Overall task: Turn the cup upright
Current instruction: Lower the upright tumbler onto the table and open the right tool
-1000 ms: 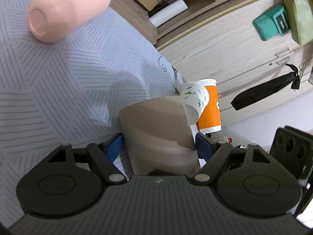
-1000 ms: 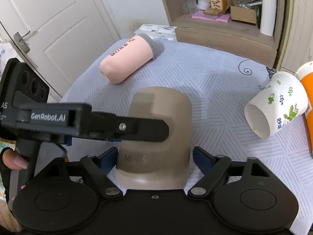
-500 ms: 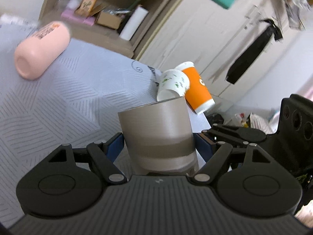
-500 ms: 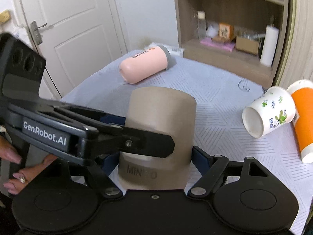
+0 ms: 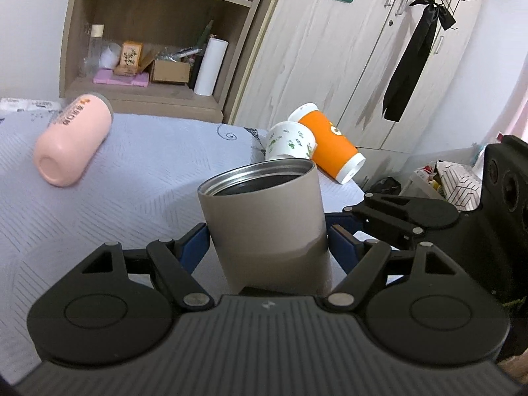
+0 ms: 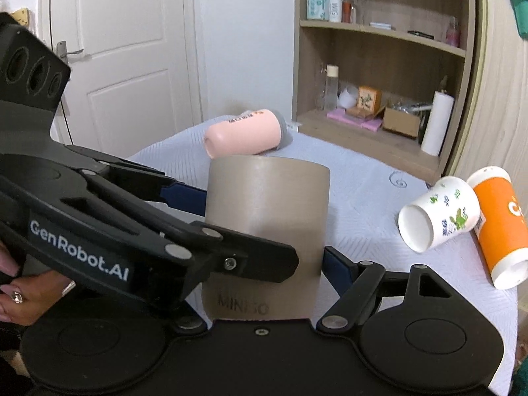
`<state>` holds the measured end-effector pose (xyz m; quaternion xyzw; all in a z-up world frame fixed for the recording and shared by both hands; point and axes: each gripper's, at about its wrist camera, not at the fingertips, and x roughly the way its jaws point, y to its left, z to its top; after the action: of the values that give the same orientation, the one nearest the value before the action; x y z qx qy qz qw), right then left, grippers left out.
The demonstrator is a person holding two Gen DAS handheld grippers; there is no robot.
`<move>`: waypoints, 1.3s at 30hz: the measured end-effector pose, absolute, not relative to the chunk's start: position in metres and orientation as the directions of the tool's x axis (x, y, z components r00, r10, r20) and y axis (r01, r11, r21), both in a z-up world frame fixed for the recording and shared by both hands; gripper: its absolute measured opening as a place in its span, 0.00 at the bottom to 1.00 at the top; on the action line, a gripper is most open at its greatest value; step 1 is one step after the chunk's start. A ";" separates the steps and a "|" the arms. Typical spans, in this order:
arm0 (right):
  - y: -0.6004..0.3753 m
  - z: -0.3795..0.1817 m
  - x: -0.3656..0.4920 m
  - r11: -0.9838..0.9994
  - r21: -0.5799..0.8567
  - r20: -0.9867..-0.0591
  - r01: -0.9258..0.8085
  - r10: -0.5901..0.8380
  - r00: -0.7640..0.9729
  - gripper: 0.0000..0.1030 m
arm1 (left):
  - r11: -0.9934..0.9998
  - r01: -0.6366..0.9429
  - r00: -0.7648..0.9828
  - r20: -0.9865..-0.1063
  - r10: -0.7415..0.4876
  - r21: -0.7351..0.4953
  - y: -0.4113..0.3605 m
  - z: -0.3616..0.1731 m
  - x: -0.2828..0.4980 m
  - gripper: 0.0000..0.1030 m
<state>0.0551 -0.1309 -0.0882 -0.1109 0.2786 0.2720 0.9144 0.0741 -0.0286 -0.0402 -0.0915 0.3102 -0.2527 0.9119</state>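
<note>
A taupe steel-lined cup (image 5: 264,224) stands mouth up, tilted slightly, held off the grey-white patterned tablecloth (image 5: 132,178). My left gripper (image 5: 267,244) is shut on its lower body, blue pads on both sides. In the right wrist view the same cup (image 6: 267,211) sits between my right gripper's (image 6: 264,257) blue pads, which also press its sides. The left gripper's black arm (image 6: 132,231) crosses in front of the cup from the left.
A pink tumbler (image 5: 72,138) lies on its side at the far left. A white leaf-print paper cup (image 6: 435,214) and an orange paper cup (image 6: 498,227) lie on their sides at the right table edge. A shelf unit (image 5: 158,33) and wardrobe stand behind.
The taupe cup has been turned from mouth-down to mouth-up between both grippers. Both wrist views swung up from the tablecloth toward the room.
</note>
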 end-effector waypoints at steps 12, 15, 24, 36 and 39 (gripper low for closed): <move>-0.123 -0.100 0.073 0.846 -0.068 -0.464 -0.528 0.442 0.768 0.80 | 0.878 0.430 0.730 -0.492 -0.475 -0.209 -0.026 -0.035 0.090 0.74; -0.121 -0.102 0.077 0.853 -0.127 -0.441 -0.506 0.408 0.799 0.80 | 0.877 0.445 0.738 -0.481 -0.473 -0.180 -0.029 -0.032 0.096 0.73; -0.119 -0.111 0.093 0.868 -0.181 -0.395 -0.462 0.367 0.842 0.79 | 0.884 0.456 0.741 -0.504 -0.443 -0.107 -0.042 -0.028 0.113 0.73; -0.130 -0.111 0.104 0.885 -0.093 -0.401 -0.456 0.386 0.831 0.79 | 0.885 0.446 0.749 -0.486 -0.450 -0.133 -0.045 -0.031 0.123 0.73; -0.131 -0.112 0.105 0.887 -0.083 -0.398 -0.454 0.388 0.831 0.79 | 0.887 0.439 0.751 -0.483 -0.451 -0.146 -0.045 -0.031 0.124 0.73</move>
<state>0.1046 -0.1308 -0.1121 -0.0875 0.1886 0.2208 0.9529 0.1239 -0.0446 -0.0313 -0.0116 0.2610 -0.2378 0.9355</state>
